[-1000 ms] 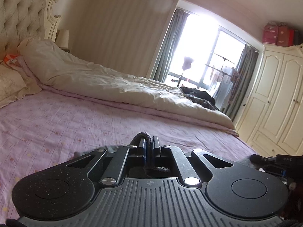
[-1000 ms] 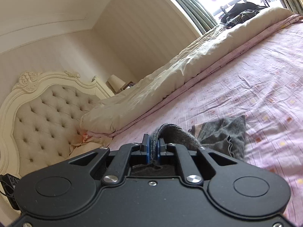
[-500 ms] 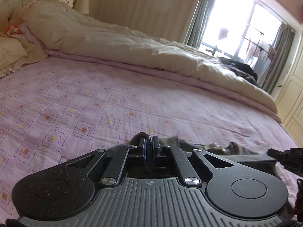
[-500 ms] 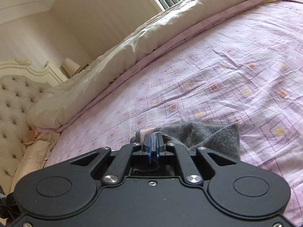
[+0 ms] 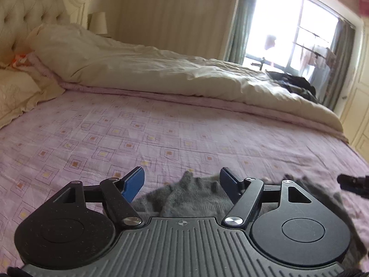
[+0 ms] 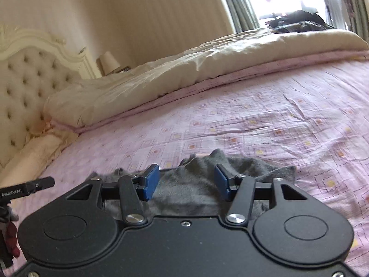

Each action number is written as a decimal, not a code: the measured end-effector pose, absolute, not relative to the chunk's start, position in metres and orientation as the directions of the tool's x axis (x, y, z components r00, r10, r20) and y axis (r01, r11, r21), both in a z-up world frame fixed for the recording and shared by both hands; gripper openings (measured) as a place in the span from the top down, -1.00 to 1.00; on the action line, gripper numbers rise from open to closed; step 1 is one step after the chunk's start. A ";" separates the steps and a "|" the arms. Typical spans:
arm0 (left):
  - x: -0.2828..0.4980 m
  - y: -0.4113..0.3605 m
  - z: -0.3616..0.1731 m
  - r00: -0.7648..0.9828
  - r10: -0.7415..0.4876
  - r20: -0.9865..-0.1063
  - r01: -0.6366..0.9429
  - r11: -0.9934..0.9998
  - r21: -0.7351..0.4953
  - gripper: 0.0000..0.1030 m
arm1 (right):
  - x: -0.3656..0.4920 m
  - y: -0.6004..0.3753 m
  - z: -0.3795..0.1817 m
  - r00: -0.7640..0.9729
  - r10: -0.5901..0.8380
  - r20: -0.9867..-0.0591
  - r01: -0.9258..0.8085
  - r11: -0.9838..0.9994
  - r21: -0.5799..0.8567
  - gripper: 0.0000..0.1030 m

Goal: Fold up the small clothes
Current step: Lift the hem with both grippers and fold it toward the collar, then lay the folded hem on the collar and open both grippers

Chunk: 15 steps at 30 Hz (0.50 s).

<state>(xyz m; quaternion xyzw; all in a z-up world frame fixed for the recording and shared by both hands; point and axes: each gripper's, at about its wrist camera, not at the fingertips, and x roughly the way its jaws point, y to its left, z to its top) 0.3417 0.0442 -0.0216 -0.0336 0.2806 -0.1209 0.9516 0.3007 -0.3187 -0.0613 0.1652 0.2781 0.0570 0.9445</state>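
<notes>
Grey garment lying rumpled on the pink bedsheet, near the bed's front edge, directly under both grippers. Left gripper: jaws spread wide, 1 blue pad on each side of a raised ridge of cloth, gripping nothing. Right gripper: likewise wide open over the same garment, empty. The low, parallel poses suggest the cloth has been laid down for a fold, with both tools placed to press or re-grip an edge. Cream duvet bunched along the far side; headboard beyond. No containers in view.
</notes>
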 end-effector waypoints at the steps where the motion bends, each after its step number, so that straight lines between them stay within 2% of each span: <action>1: 0.334 0.037 -0.024 0.805 -0.256 -0.536 0.238 0.966 -0.104 -0.38 | 0.299 -0.306 -0.062 0.830 0.204 -0.520 -0.047 0.953 0.299 -0.17; 7: 0.314 0.007 -0.058 0.749 -0.282 -0.600 0.328 0.944 -0.036 -0.38 | 0.304 -0.268 -0.081 0.774 0.213 -0.596 -0.135 0.976 0.173 -0.17; 12: 0.335 0.007 -0.088 0.723 -0.215 -0.657 0.281 0.960 -0.006 -0.40 | 0.326 -0.277 -0.099 0.748 0.110 -0.655 -0.054 0.993 0.105 -0.17; 15: 0.342 0.015 -0.094 0.736 -0.211 -0.643 0.266 0.964 -0.012 -0.43 | 0.331 -0.299 -0.107 0.751 0.099 -0.653 0.009 0.987 0.160 -0.19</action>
